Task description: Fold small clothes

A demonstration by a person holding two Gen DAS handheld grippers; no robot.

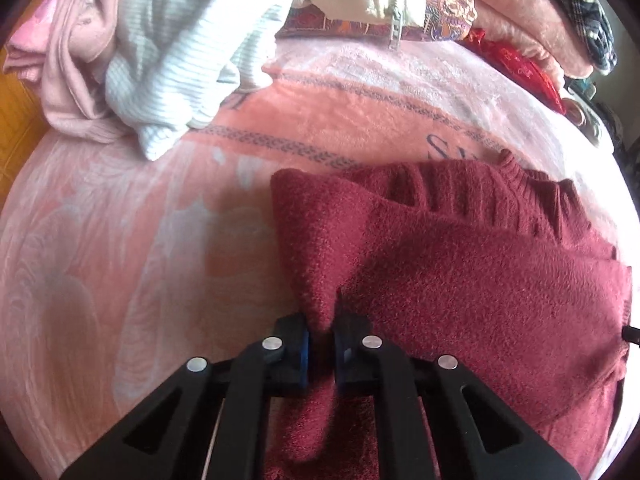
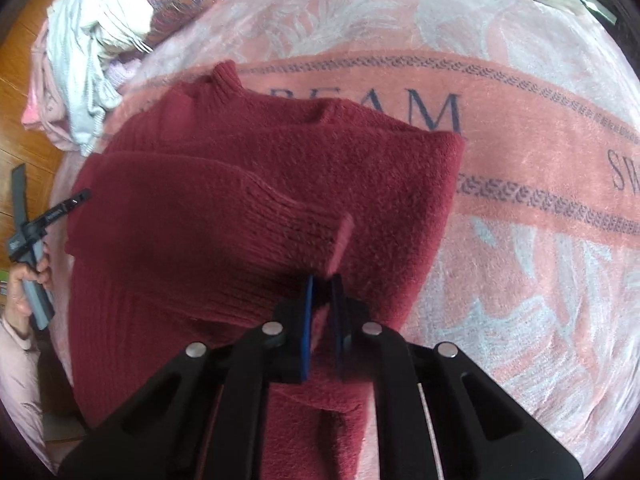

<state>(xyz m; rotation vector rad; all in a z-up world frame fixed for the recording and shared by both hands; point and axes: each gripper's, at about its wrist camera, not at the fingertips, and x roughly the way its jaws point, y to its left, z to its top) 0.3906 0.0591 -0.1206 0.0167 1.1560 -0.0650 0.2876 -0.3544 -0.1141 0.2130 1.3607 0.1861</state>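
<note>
A dark red knitted sweater [image 1: 480,280] lies partly folded on a pink blanket [image 1: 100,260], collar toward the far side. My left gripper [image 1: 322,324] is shut on a pulled-up fold at the sweater's left edge. In the right wrist view the same sweater [image 2: 200,200] fills the centre, with a ribbed sleeve cuff [image 2: 320,236] lying across it. My right gripper [image 2: 322,284] is shut on sweater fabric just below that cuff. The left gripper's handle [image 2: 36,236] and the person's hand show at the left edge of that view.
A heap of white ribbed and pale pink clothes [image 1: 140,52] sits at the blanket's far left, also seen as a clothes pile [image 2: 84,40]. A patterned cushion [image 1: 440,4] and red pouch [image 1: 528,72] lie at the back. Wooden floor [image 2: 24,92] borders the bed's left.
</note>
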